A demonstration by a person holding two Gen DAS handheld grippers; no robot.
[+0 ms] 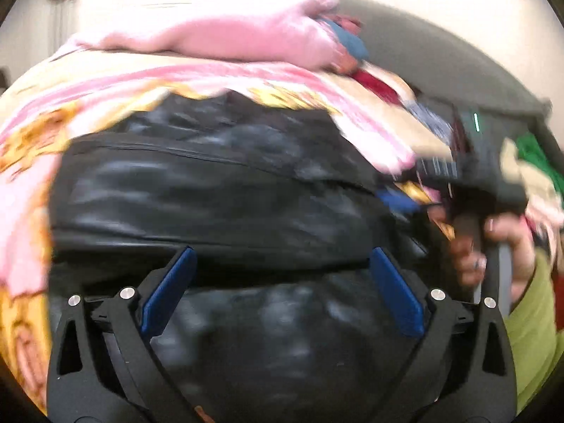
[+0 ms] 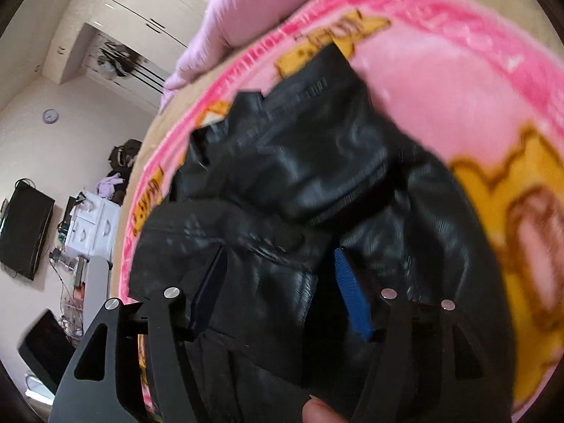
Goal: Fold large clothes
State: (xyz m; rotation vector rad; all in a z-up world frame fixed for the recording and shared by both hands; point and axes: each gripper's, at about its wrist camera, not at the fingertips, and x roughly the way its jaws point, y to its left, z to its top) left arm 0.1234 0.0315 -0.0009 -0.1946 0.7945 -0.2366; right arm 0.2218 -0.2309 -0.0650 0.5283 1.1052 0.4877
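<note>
Left wrist view: the left gripper point(image 1: 282, 264) hangs with its blue pads spread wide apart, empty, just above the black leather jacket point(image 1: 218, 190). That jacket lies on the pink and yellow blanket point(image 1: 31, 183). Beyond the jacket sits a pink pillow point(image 1: 225, 31); to the jacket's right, a hand point(image 1: 493, 246) grips the right gripper's handle. Right wrist view: the right gripper point(image 2: 278, 278) has its jaws apart over a raised jacket fold; whether they pinch it, I cannot tell.
</note>
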